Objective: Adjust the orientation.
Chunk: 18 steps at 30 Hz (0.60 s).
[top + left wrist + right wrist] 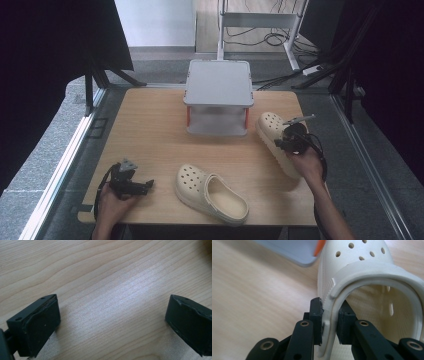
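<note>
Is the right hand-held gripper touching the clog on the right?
Touching. The right gripper view shows the right hand-held gripper with its jaws clamped on the clog side wall.

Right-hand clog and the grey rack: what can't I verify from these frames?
- Right clog, high view: its heel end is hidden by the right gripper and hand.
- Same clog, right gripper view: toe cut off by the top edge; whether the sole rests on the table is unclear.
- Grey rack, high view: lower shelf is blurred; contents cannot be told.
- Left gripper, left gripper view: jaw bases cut off by the frame edges.
</note>
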Motion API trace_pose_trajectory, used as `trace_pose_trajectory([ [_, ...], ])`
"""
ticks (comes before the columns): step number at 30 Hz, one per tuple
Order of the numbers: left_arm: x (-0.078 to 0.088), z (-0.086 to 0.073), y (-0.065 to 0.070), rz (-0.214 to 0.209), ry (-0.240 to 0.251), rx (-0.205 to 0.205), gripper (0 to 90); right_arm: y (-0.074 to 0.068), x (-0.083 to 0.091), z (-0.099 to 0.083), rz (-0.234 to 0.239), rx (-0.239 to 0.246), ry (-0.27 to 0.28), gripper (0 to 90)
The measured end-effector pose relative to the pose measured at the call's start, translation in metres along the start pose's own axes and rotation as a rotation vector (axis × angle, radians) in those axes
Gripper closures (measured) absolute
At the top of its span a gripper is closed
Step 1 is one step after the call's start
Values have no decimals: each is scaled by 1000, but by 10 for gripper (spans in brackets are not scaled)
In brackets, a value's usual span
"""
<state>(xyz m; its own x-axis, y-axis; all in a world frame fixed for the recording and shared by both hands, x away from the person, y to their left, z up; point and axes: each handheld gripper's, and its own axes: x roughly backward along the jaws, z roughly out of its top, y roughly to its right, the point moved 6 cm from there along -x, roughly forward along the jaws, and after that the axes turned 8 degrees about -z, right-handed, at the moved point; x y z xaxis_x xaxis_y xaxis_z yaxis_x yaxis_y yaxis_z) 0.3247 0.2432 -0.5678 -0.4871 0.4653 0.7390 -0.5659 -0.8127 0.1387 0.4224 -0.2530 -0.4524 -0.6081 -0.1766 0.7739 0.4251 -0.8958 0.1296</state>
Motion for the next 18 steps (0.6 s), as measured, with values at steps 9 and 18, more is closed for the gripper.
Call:
trace_pose_trajectory([
  [9, 0, 0, 0, 2, 1, 3, 0, -55, 36, 9, 85, 142, 56, 769],
  [18, 0, 0, 0, 0, 0, 6, 0, -123, 38, 15, 188, 284, 62, 768],
])
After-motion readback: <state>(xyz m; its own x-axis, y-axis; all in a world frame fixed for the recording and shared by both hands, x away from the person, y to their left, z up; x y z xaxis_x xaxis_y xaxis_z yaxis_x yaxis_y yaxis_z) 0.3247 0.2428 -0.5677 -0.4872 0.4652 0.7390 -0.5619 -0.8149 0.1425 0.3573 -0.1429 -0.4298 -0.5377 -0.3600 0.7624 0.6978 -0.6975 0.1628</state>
